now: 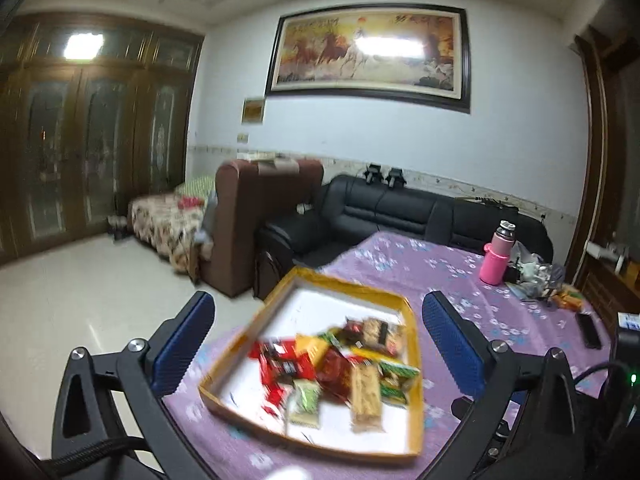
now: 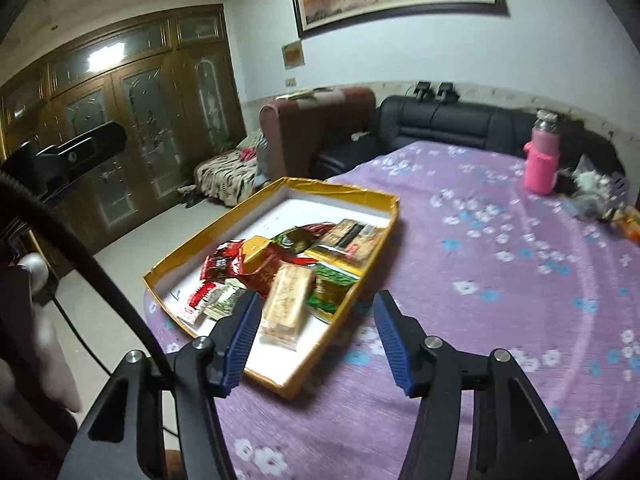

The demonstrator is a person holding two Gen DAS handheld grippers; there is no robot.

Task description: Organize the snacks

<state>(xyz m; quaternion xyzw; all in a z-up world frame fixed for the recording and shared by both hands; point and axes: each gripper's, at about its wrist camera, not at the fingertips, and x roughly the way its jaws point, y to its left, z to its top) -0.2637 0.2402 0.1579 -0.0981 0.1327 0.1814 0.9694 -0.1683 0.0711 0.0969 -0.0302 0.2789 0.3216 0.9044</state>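
Note:
A shallow yellow-rimmed box (image 1: 362,286) with a white floor lies on the purple flowered tablecloth (image 1: 416,264) near the table's left edge. It holds a pile of several wrapped snacks (image 1: 340,364): red, green, yellow and tan packets. My left gripper (image 1: 316,332) is open and empty, raised above the box. In the right wrist view the box (image 2: 344,190) and snacks (image 2: 288,268) lie ahead left. My right gripper (image 2: 316,320) is open and empty, just above the box's near right corner, over a tan bar (image 2: 286,300).
A pink bottle (image 1: 496,260) stands at the table's far right, next to a heap of bags and packets (image 1: 540,276). A black phone (image 1: 588,330) lies at the right edge. Black and brown sofas (image 1: 400,208) stand behind the table. The pink bottle (image 2: 542,160) also shows in the right wrist view.

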